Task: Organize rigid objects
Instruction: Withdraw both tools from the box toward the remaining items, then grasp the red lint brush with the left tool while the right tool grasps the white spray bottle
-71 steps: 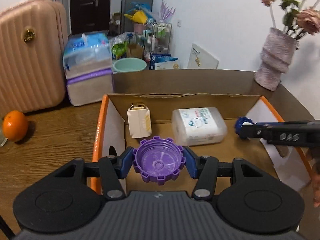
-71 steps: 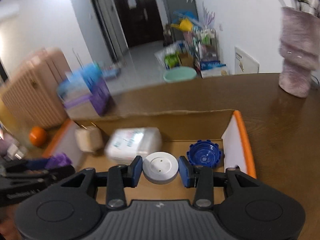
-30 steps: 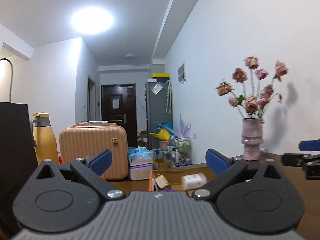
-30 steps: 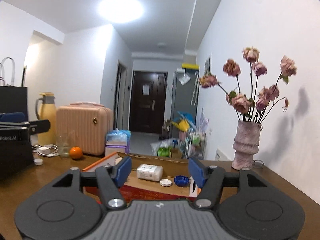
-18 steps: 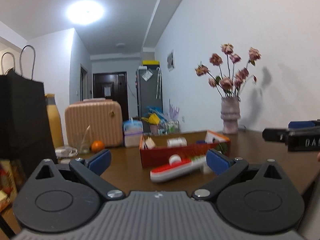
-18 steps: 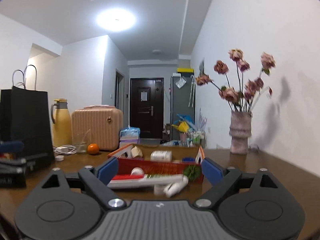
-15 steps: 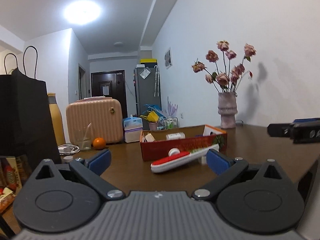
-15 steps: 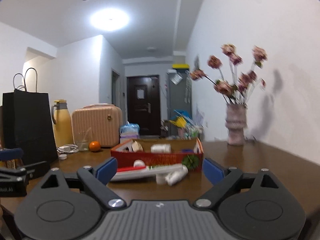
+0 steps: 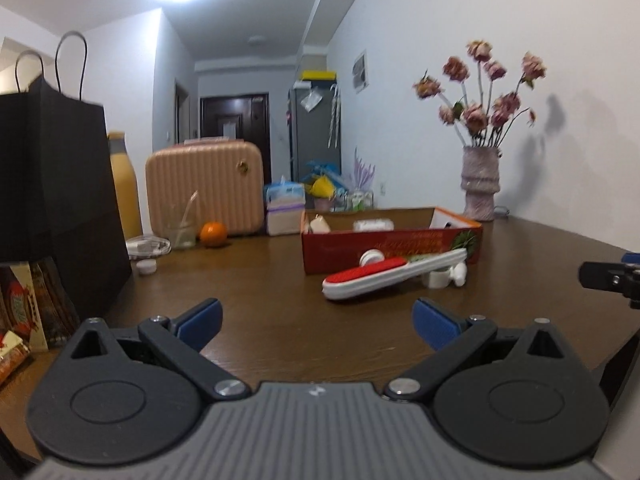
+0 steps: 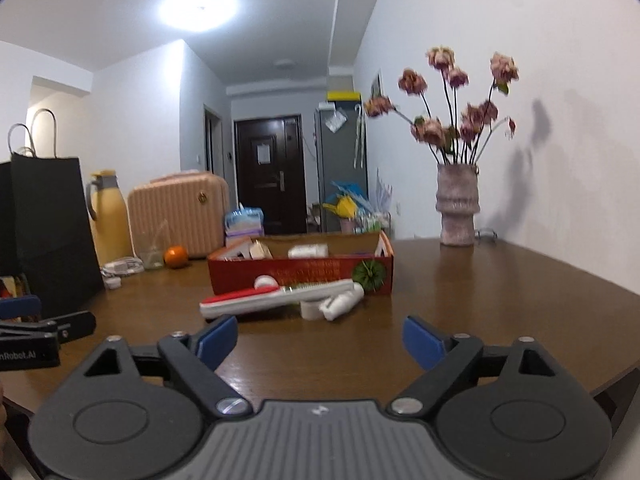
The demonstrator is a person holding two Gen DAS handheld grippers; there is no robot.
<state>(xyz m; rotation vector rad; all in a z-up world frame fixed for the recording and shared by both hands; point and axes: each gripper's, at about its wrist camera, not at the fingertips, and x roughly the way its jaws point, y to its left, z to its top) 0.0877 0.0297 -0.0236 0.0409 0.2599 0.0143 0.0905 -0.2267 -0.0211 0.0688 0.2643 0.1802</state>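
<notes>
A red cardboard box [image 9: 392, 246] [image 10: 300, 270] stands mid-table with a white case [image 9: 373, 224] and a small beige box [image 9: 319, 224] inside. In front of it lie a red-and-white brush [image 9: 384, 276] [image 10: 276, 298], a white round cap [image 9: 371, 258], a small white bottle [image 10: 342, 300] and a white roll [image 9: 436, 279]. My left gripper [image 9: 316, 324] is open and empty, low over the near table edge. My right gripper [image 10: 320, 340] is open and empty, also near the front edge, well short of the objects.
A black paper bag [image 9: 52, 200] stands at the left. An orange [image 9: 213, 233], a glass [image 9: 182, 232], a yellow flask [image 10: 110, 216] and a pink suitcase [image 9: 206, 186] are at the back left. A vase of flowers [image 9: 480, 178] stands at the back right.
Both grippers let go of their caps in the box, opened and pulled back to the near table edge. Over the last half second the views barely shift.
</notes>
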